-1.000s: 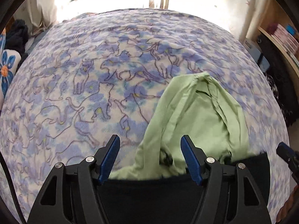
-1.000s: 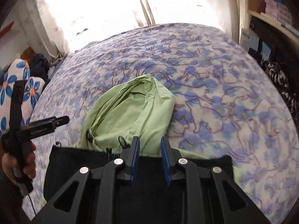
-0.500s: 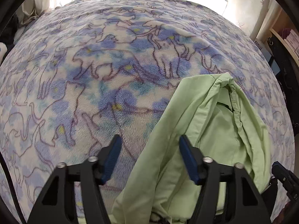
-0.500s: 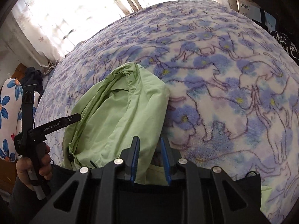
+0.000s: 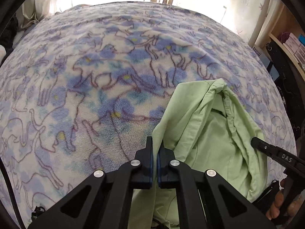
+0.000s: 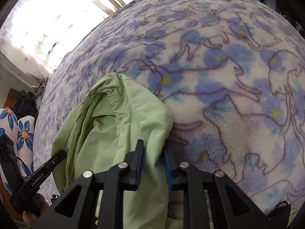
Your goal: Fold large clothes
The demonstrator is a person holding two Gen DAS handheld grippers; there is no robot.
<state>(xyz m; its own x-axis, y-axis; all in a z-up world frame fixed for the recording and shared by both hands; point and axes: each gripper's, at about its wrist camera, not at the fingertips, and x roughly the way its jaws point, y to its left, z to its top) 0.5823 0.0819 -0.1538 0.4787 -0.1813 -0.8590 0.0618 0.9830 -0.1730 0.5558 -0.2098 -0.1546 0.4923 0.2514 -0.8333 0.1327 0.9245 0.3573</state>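
Note:
A light green garment (image 5: 209,133) lies bunched on the blue cat-print blanket (image 5: 95,76) of a bed. My left gripper (image 5: 155,143) is closing, its pads pinching the garment's left edge. In the right wrist view the same garment (image 6: 114,118) sits at lower left, and my right gripper (image 6: 153,147) is closing on a thick fold at the garment's right edge, with cloth filling the gap between the jaws. A finger (image 5: 266,148) of the right gripper shows in the left wrist view, just right of the garment. A finger (image 6: 55,160) of the left one shows in the right wrist view.
The blanket (image 6: 228,76) stretches far ahead of both grippers. A floral pillow (image 6: 21,133) and dark clothes (image 6: 24,103) sit off the bed's left side. Wooden shelves (image 5: 291,43) stand at the right. Curtained windows (image 6: 38,19) lie beyond. A hand (image 5: 278,206) holds the right gripper.
Both grippers came down and forward onto the green garment. The left jaws went from wide open to pinched on its left edge. The right jaws narrowed onto a fold at its right edge.

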